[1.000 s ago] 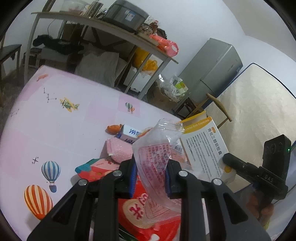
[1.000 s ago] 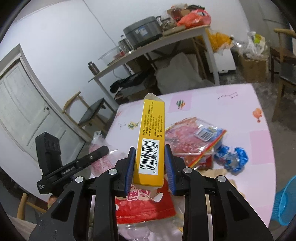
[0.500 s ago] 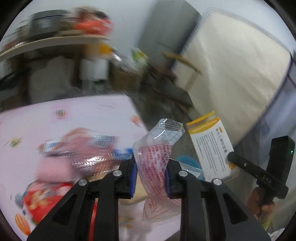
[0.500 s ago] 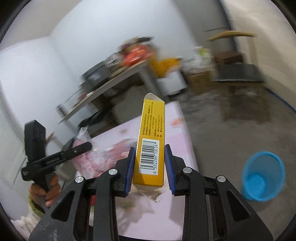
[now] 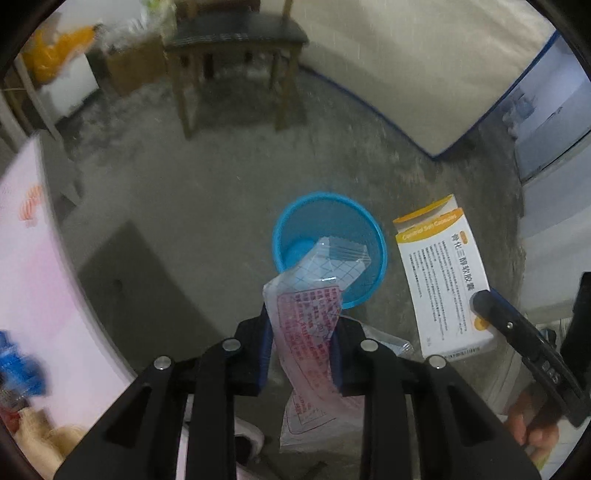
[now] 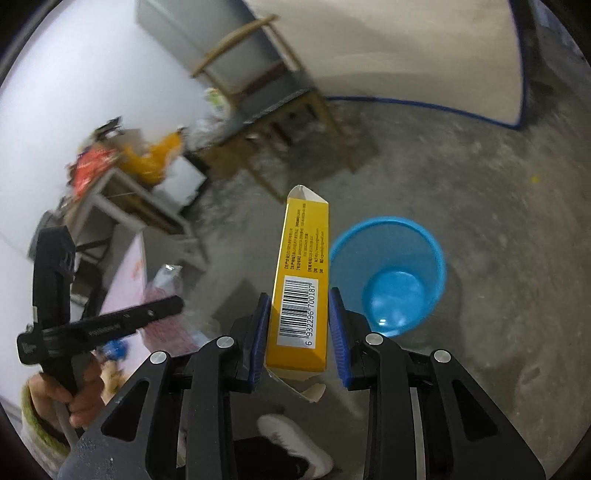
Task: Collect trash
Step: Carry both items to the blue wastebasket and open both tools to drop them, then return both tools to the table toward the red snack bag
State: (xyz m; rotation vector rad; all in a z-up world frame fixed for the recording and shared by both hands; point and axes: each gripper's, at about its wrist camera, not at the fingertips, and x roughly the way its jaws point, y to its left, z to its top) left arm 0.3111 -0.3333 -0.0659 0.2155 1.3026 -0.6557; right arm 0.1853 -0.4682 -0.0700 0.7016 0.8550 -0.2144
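Observation:
A clear plastic wrapper with red print (image 5: 314, 295) hangs between the pads of my left gripper (image 5: 301, 321), whose jaws are opening slightly while the pads still touch it. It hovers above a blue waste bin (image 5: 321, 214) standing on the floor. My right gripper (image 6: 299, 295) is shut on a yellow box with a barcode (image 6: 304, 240), held upright just left of the bin (image 6: 432, 266). The box's white printed face (image 5: 443, 280) appears right of the bin in the left wrist view. The left gripper (image 6: 110, 325) and wrapper (image 6: 162, 291) show at the left of the right wrist view.
Grey concrete floor surrounds the bin. A wooden chair (image 5: 236, 33) stands beyond it, with a mattress (image 5: 406, 55) leaning on the wall. The pink table's edge (image 5: 22, 258) carries more wrappers at the left. A white shoe (image 6: 295, 443) is below the grippers.
Both grippers swung away from the pink table and tipped downward over the floor. The blue bin now lies beneath them. Wrapper and box stayed gripped.

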